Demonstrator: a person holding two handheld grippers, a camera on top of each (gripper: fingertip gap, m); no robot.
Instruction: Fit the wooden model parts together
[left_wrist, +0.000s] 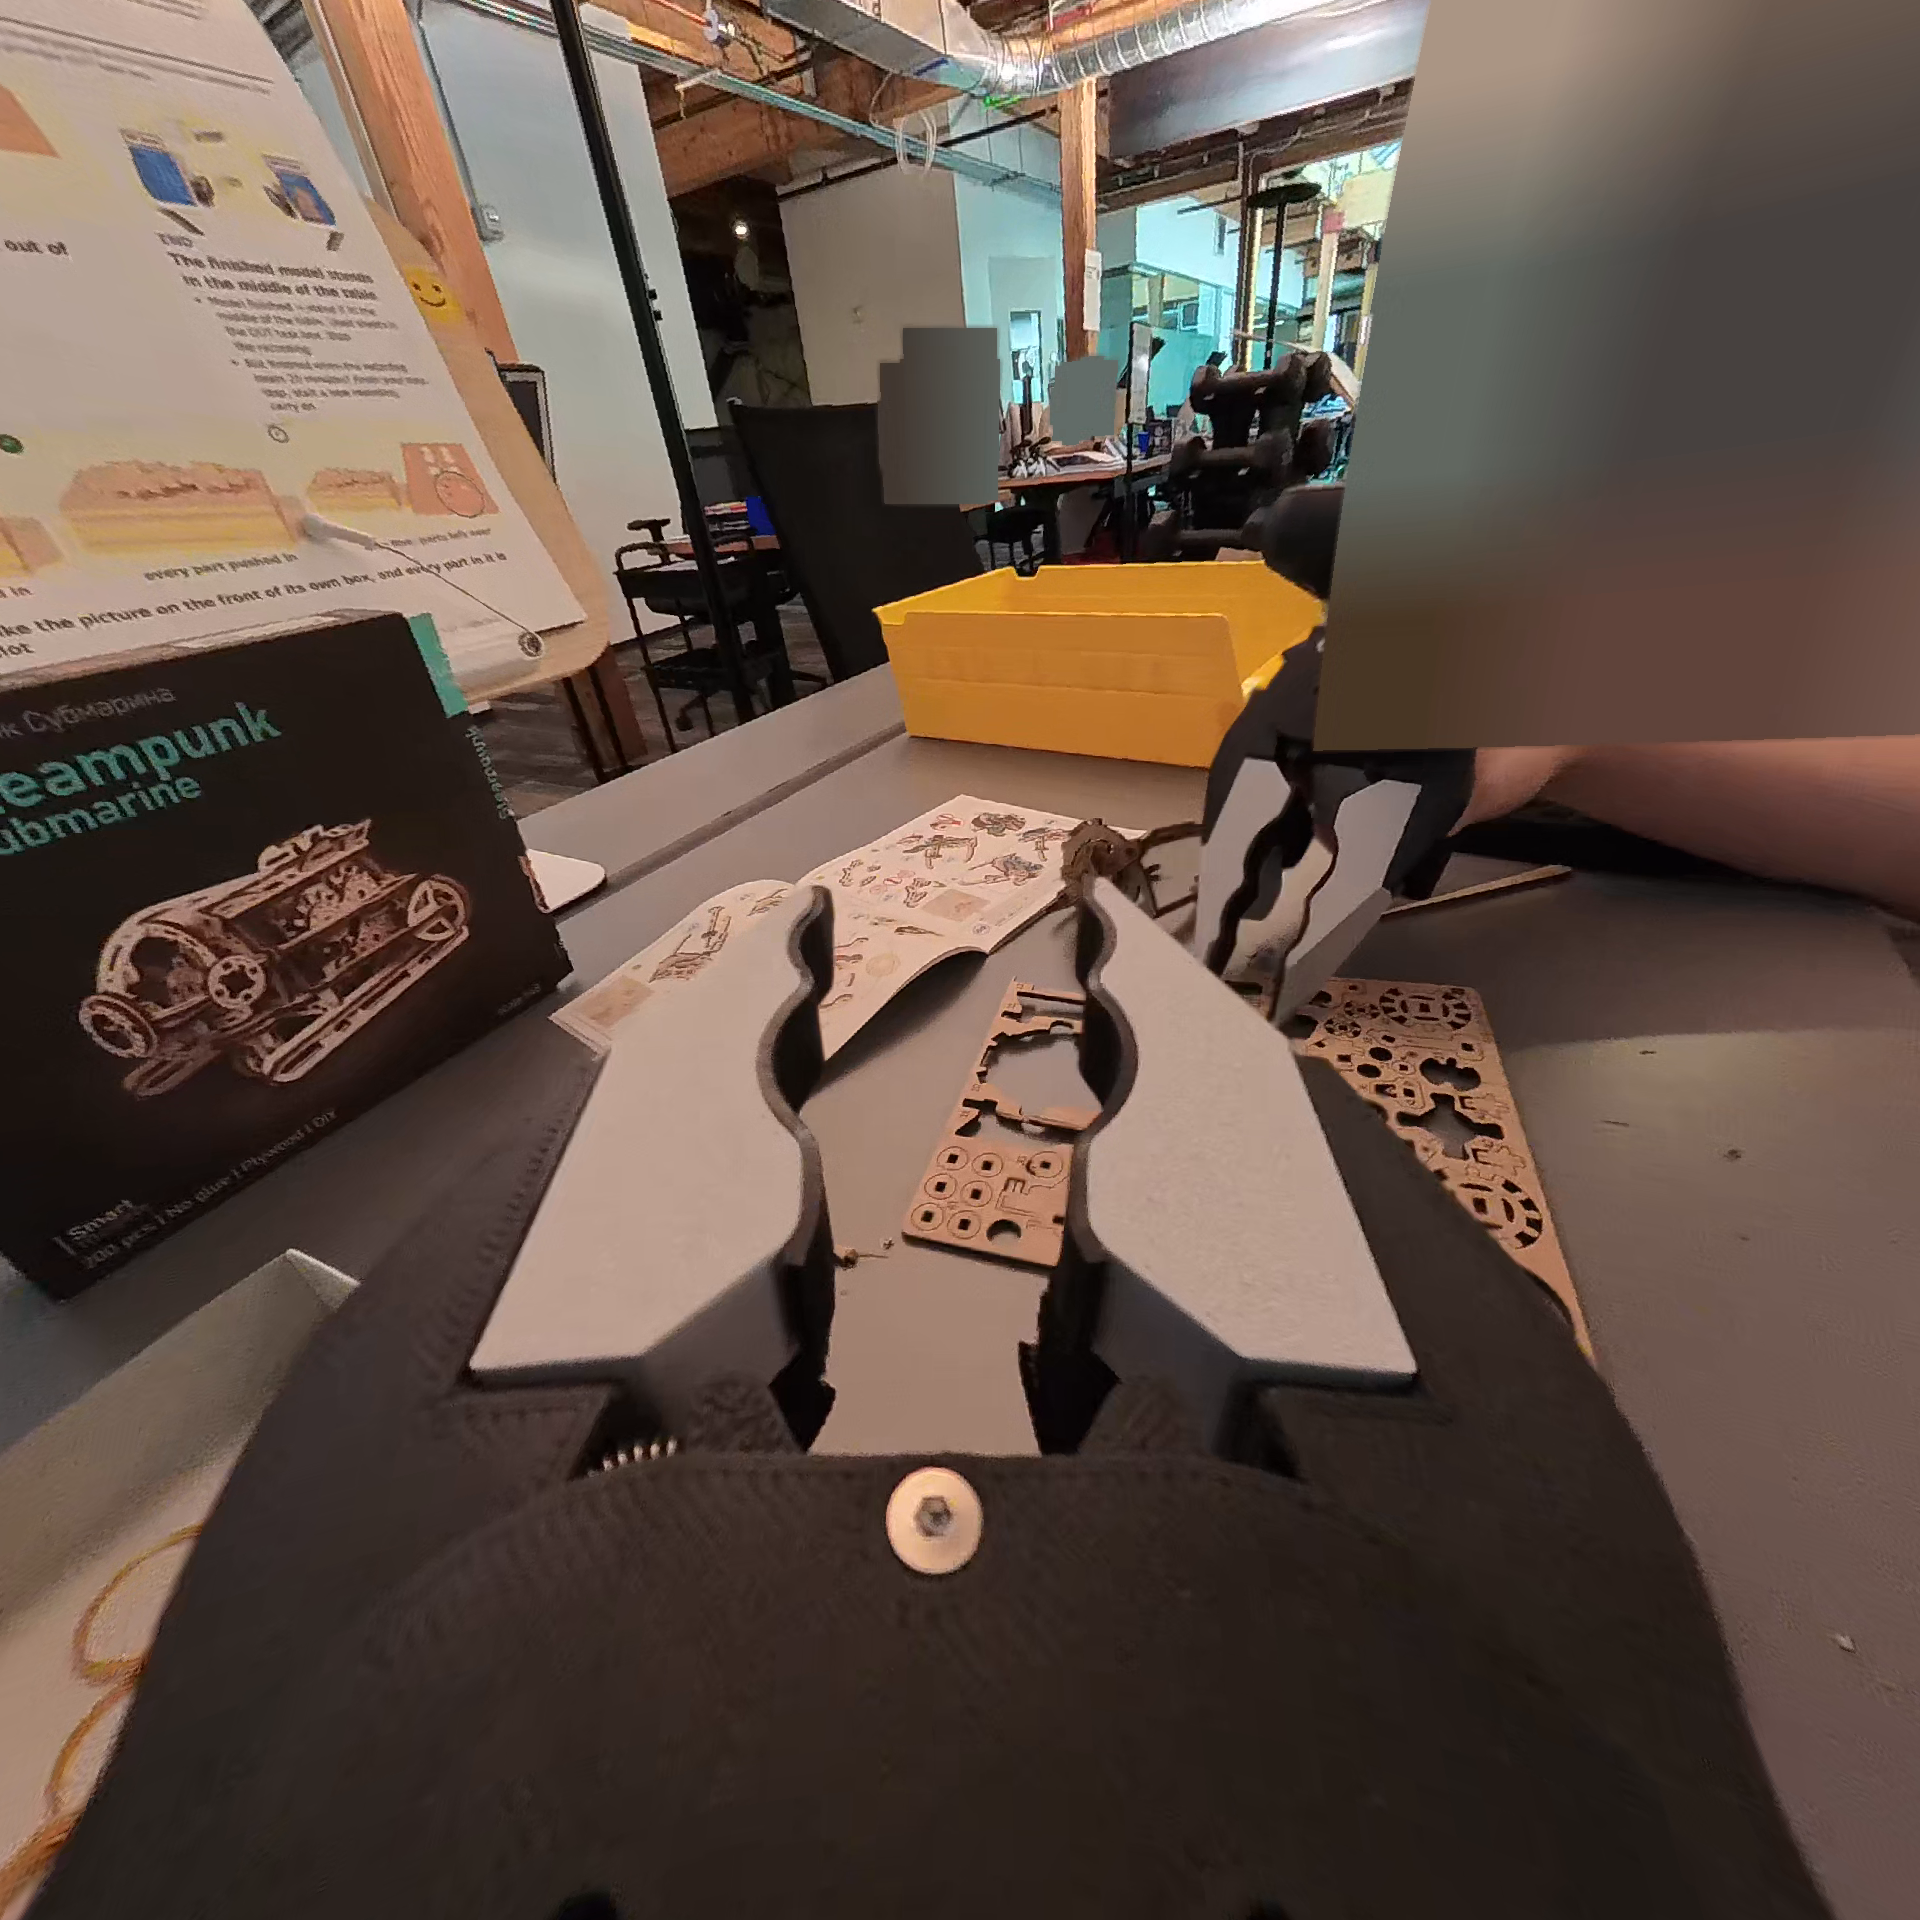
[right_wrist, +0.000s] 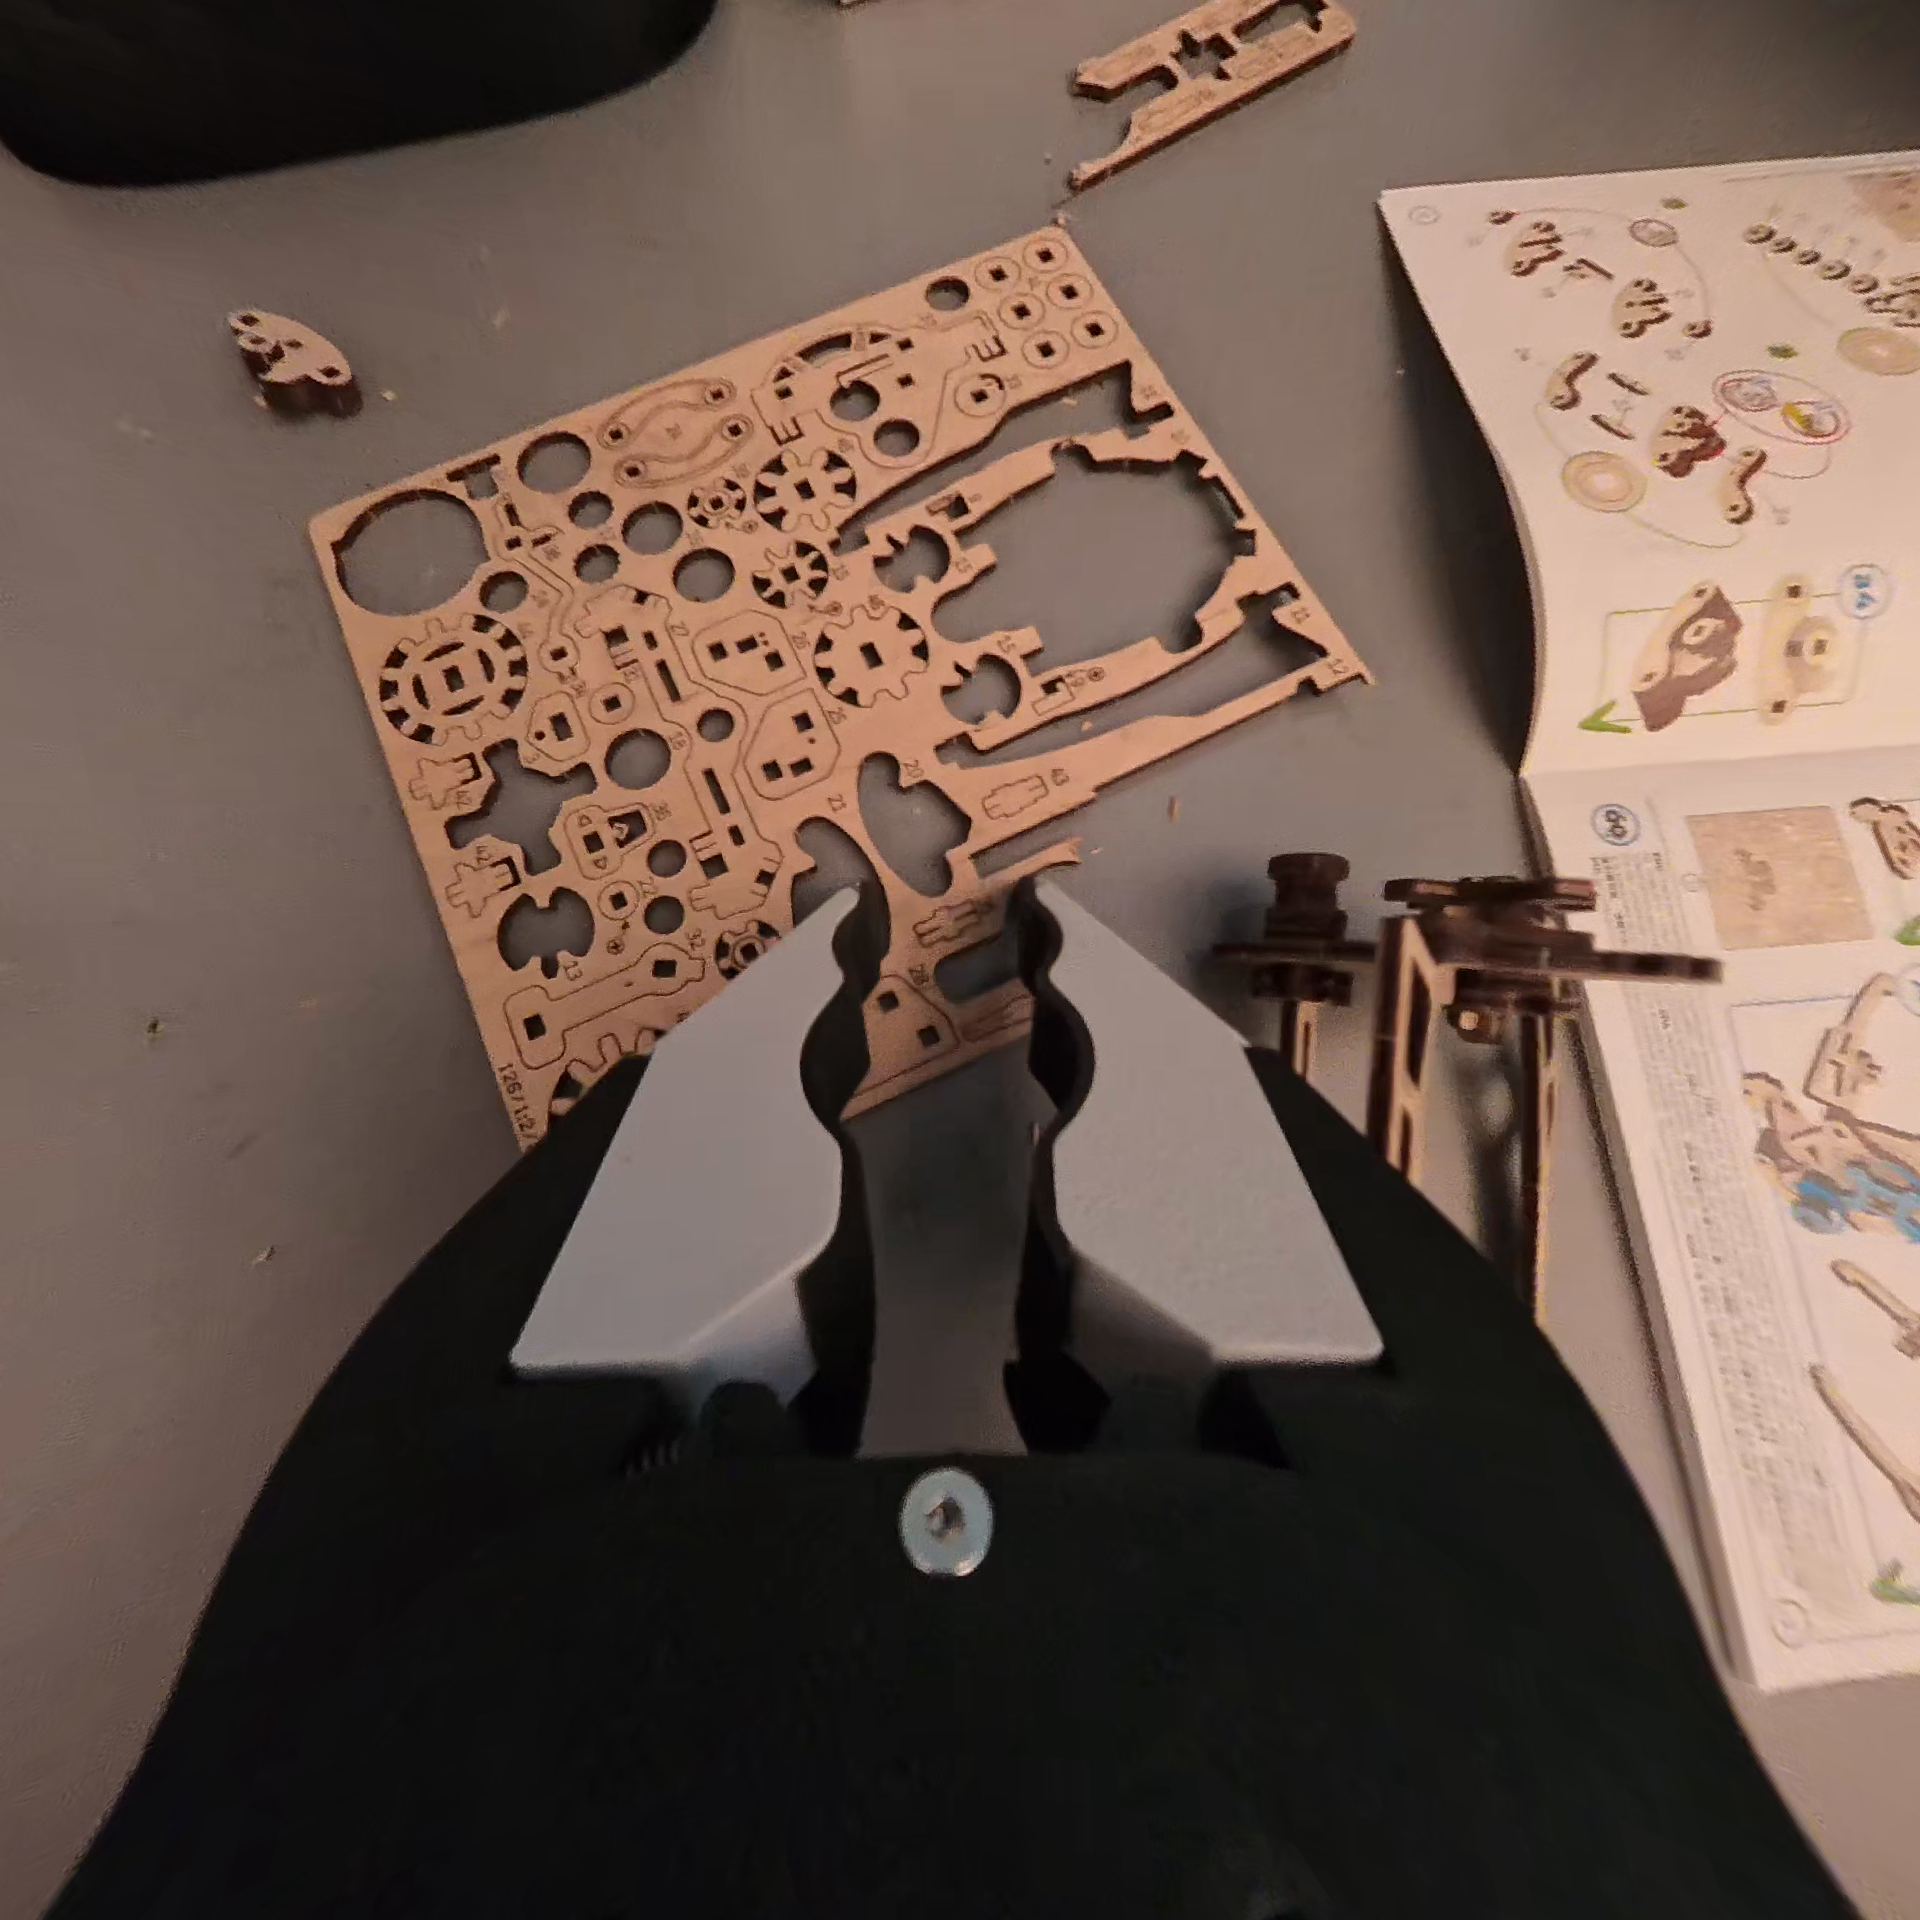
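Observation:
My right gripper is open and empty. It points down over the near edge of a laser-cut wooden parts sheet with many holes where parts came out. A partly built dark wooden assembly stands just right of it. A small loose wooden piece lies at the far left. My left gripper is open and empty, low over a broken-off strip of wooden sheet. In the left wrist view the right gripper stands over the parts sheet.
An open instruction booklet lies to the right and also shows in the left wrist view. The black model box stands at left, a yellow bin at the back, an instruction poster behind. Rubber bands lie near left. Some 20 cm of space lies between my two pairs of fingers. The small loose wooden piece is about 15 cm from both grippers' fingertips.

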